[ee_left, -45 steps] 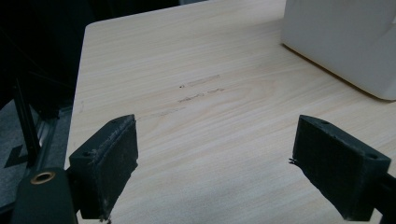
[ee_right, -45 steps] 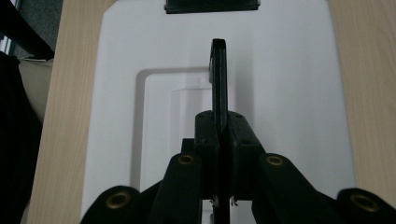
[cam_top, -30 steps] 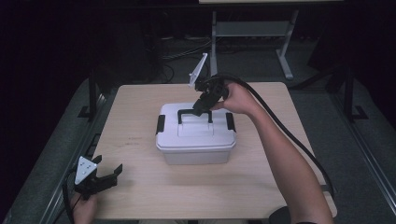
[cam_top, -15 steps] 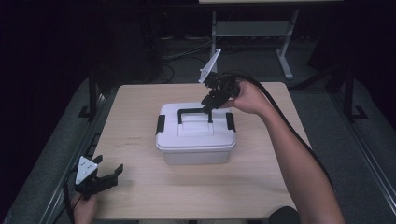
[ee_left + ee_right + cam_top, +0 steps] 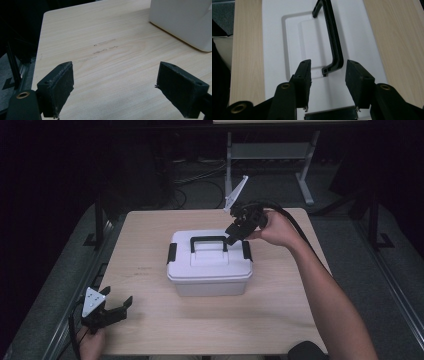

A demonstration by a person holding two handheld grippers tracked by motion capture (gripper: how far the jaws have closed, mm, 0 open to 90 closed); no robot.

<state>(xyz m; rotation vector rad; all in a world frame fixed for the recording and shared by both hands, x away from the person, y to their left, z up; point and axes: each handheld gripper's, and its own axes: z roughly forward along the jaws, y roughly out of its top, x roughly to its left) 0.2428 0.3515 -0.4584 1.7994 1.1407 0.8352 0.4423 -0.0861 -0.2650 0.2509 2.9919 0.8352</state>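
A white lidded box (image 5: pixel 209 265) stands mid-table, with a black handle (image 5: pixel 209 242) raised off its lid recess and a black latch (image 5: pixel 171 252) at each end. My right gripper (image 5: pixel 234 234) hovers over the handle's right end. Its jaws have just been opening. In the right gripper view the handle (image 5: pixel 334 37) ends in the gap of the right gripper (image 5: pixel 328 62), and the pads stand apart from it. My left gripper (image 5: pixel 117 295) rests open at the table's front left corner. In its own view the left gripper (image 5: pixel 116 67) holds nothing, and the box (image 5: pixel 182 22) lies ahead to the right.
The wooden table (image 5: pixel 150 285) has bare surface all around the box. Dark floor, cables and a metal stand's legs (image 5: pixel 305 190) lie beyond the far edge. A black cable (image 5: pixel 300 232) trails from the right gripper along the person's forearm.
The right gripper has moved from the handle's middle toward its right end and slightly up, with its jaws wider apart. The left gripper has stayed put.
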